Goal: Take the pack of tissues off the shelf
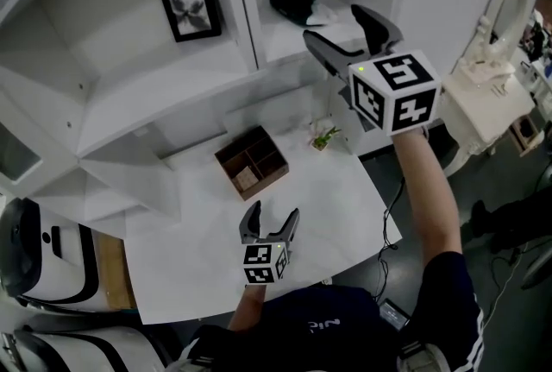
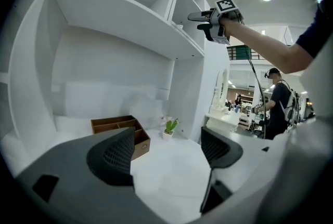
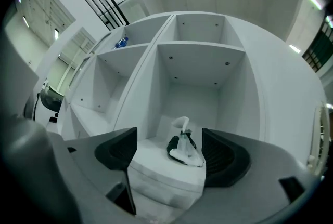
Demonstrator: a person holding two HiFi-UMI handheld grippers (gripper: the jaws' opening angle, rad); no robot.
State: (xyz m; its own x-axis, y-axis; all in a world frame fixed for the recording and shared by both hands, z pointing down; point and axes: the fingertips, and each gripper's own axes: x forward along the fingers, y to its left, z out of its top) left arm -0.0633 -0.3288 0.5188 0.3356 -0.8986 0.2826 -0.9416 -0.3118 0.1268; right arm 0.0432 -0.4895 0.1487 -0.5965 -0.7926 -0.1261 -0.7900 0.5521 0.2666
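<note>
The pack of tissues (image 1: 297,1), a black wrapper with white tissue sticking up, lies on an upper shelf compartment (image 1: 285,38) of the white shelving. My right gripper (image 1: 349,35) is raised just in front of that compartment, open, its tips short of the pack. In the right gripper view the pack (image 3: 183,149) shows ahead between the jaws of the gripper (image 3: 169,158), which do not touch it. My left gripper (image 1: 271,222) hovers low over the white tabletop (image 1: 198,258), open and empty; nothing lies between the jaws of the left gripper (image 2: 166,158) in its own view.
A brown wooden organizer box (image 1: 251,160) and a small potted plant (image 1: 323,137) stand on the table under the shelves. A framed picture (image 1: 189,6) sits in the compartment to the left. A white machine (image 1: 492,94) stands at the right. A person (image 2: 278,103) is far off.
</note>
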